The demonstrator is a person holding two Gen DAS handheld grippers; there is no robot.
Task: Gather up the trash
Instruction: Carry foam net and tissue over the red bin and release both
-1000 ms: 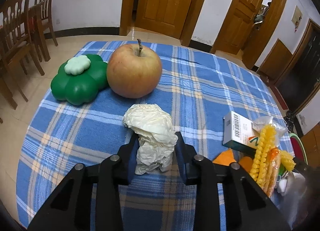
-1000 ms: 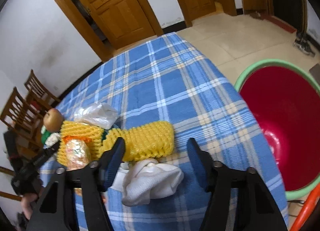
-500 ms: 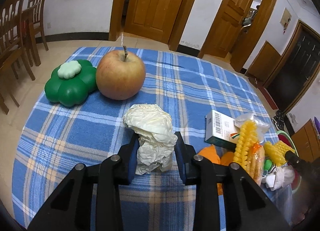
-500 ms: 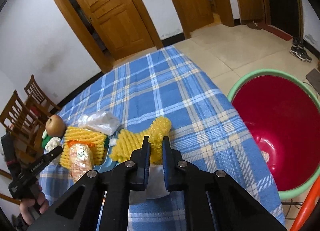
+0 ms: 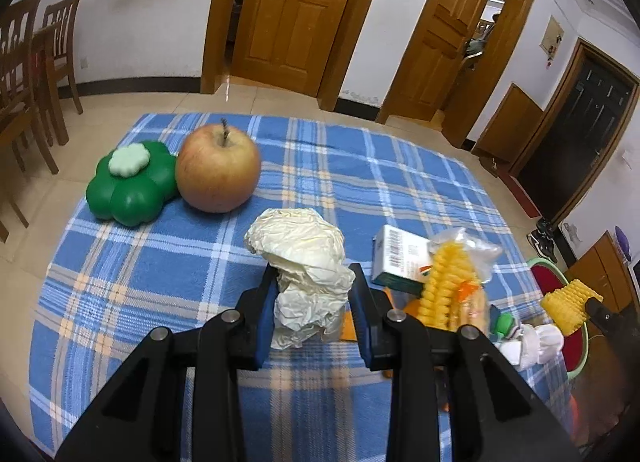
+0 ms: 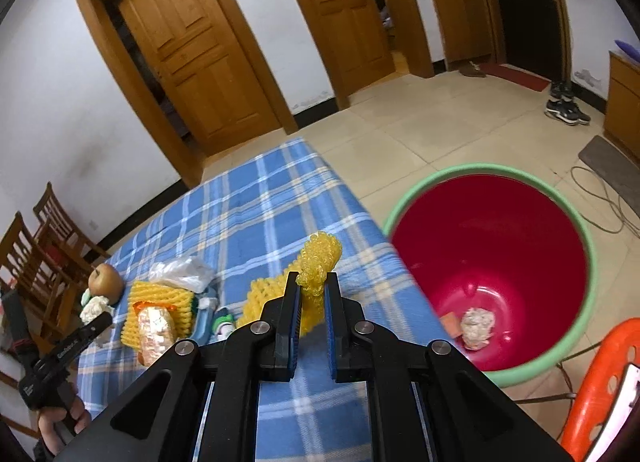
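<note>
Blue plaid cloth covers the desk point(image 5: 360, 165), with tiled floor and wooden doors behind it.

Left view, near to far: the left hand-held gripper point(image 5: 312, 294) is clamped on a crumpled paper wad point(image 5: 304, 262), both pads pressed into its lower half while the top bulges out above them. Just right of it there's a heap of trash: yellow foam net point(image 5: 448, 282) over an orange-wrapped snack, and a small carton point(image 5: 400, 258) with a barcode behind that. Further back sit an apple point(image 5: 218, 171) and a green flower-shaped container point(image 5: 130, 189), touching each other near the far left edge.

Right view: the right hand-held gripper point(image 6: 312, 294) is closed narrow on another foam net piece point(image 6: 316, 266), which is yellow and sticks up past the fingertips, held above the cloth near the desk's right edge. Down on the floor just right of the desk is a red bin point(image 6: 560, 205) with a green rim, and there's a crumpled wad plus a small orange scrap lying at its bottom. An orange plastic stool point(image 6: 600, 382) shows at the bottom right corner. A pair of dark shoes point(image 6: 566, 105) sits by the far wall.
</note>
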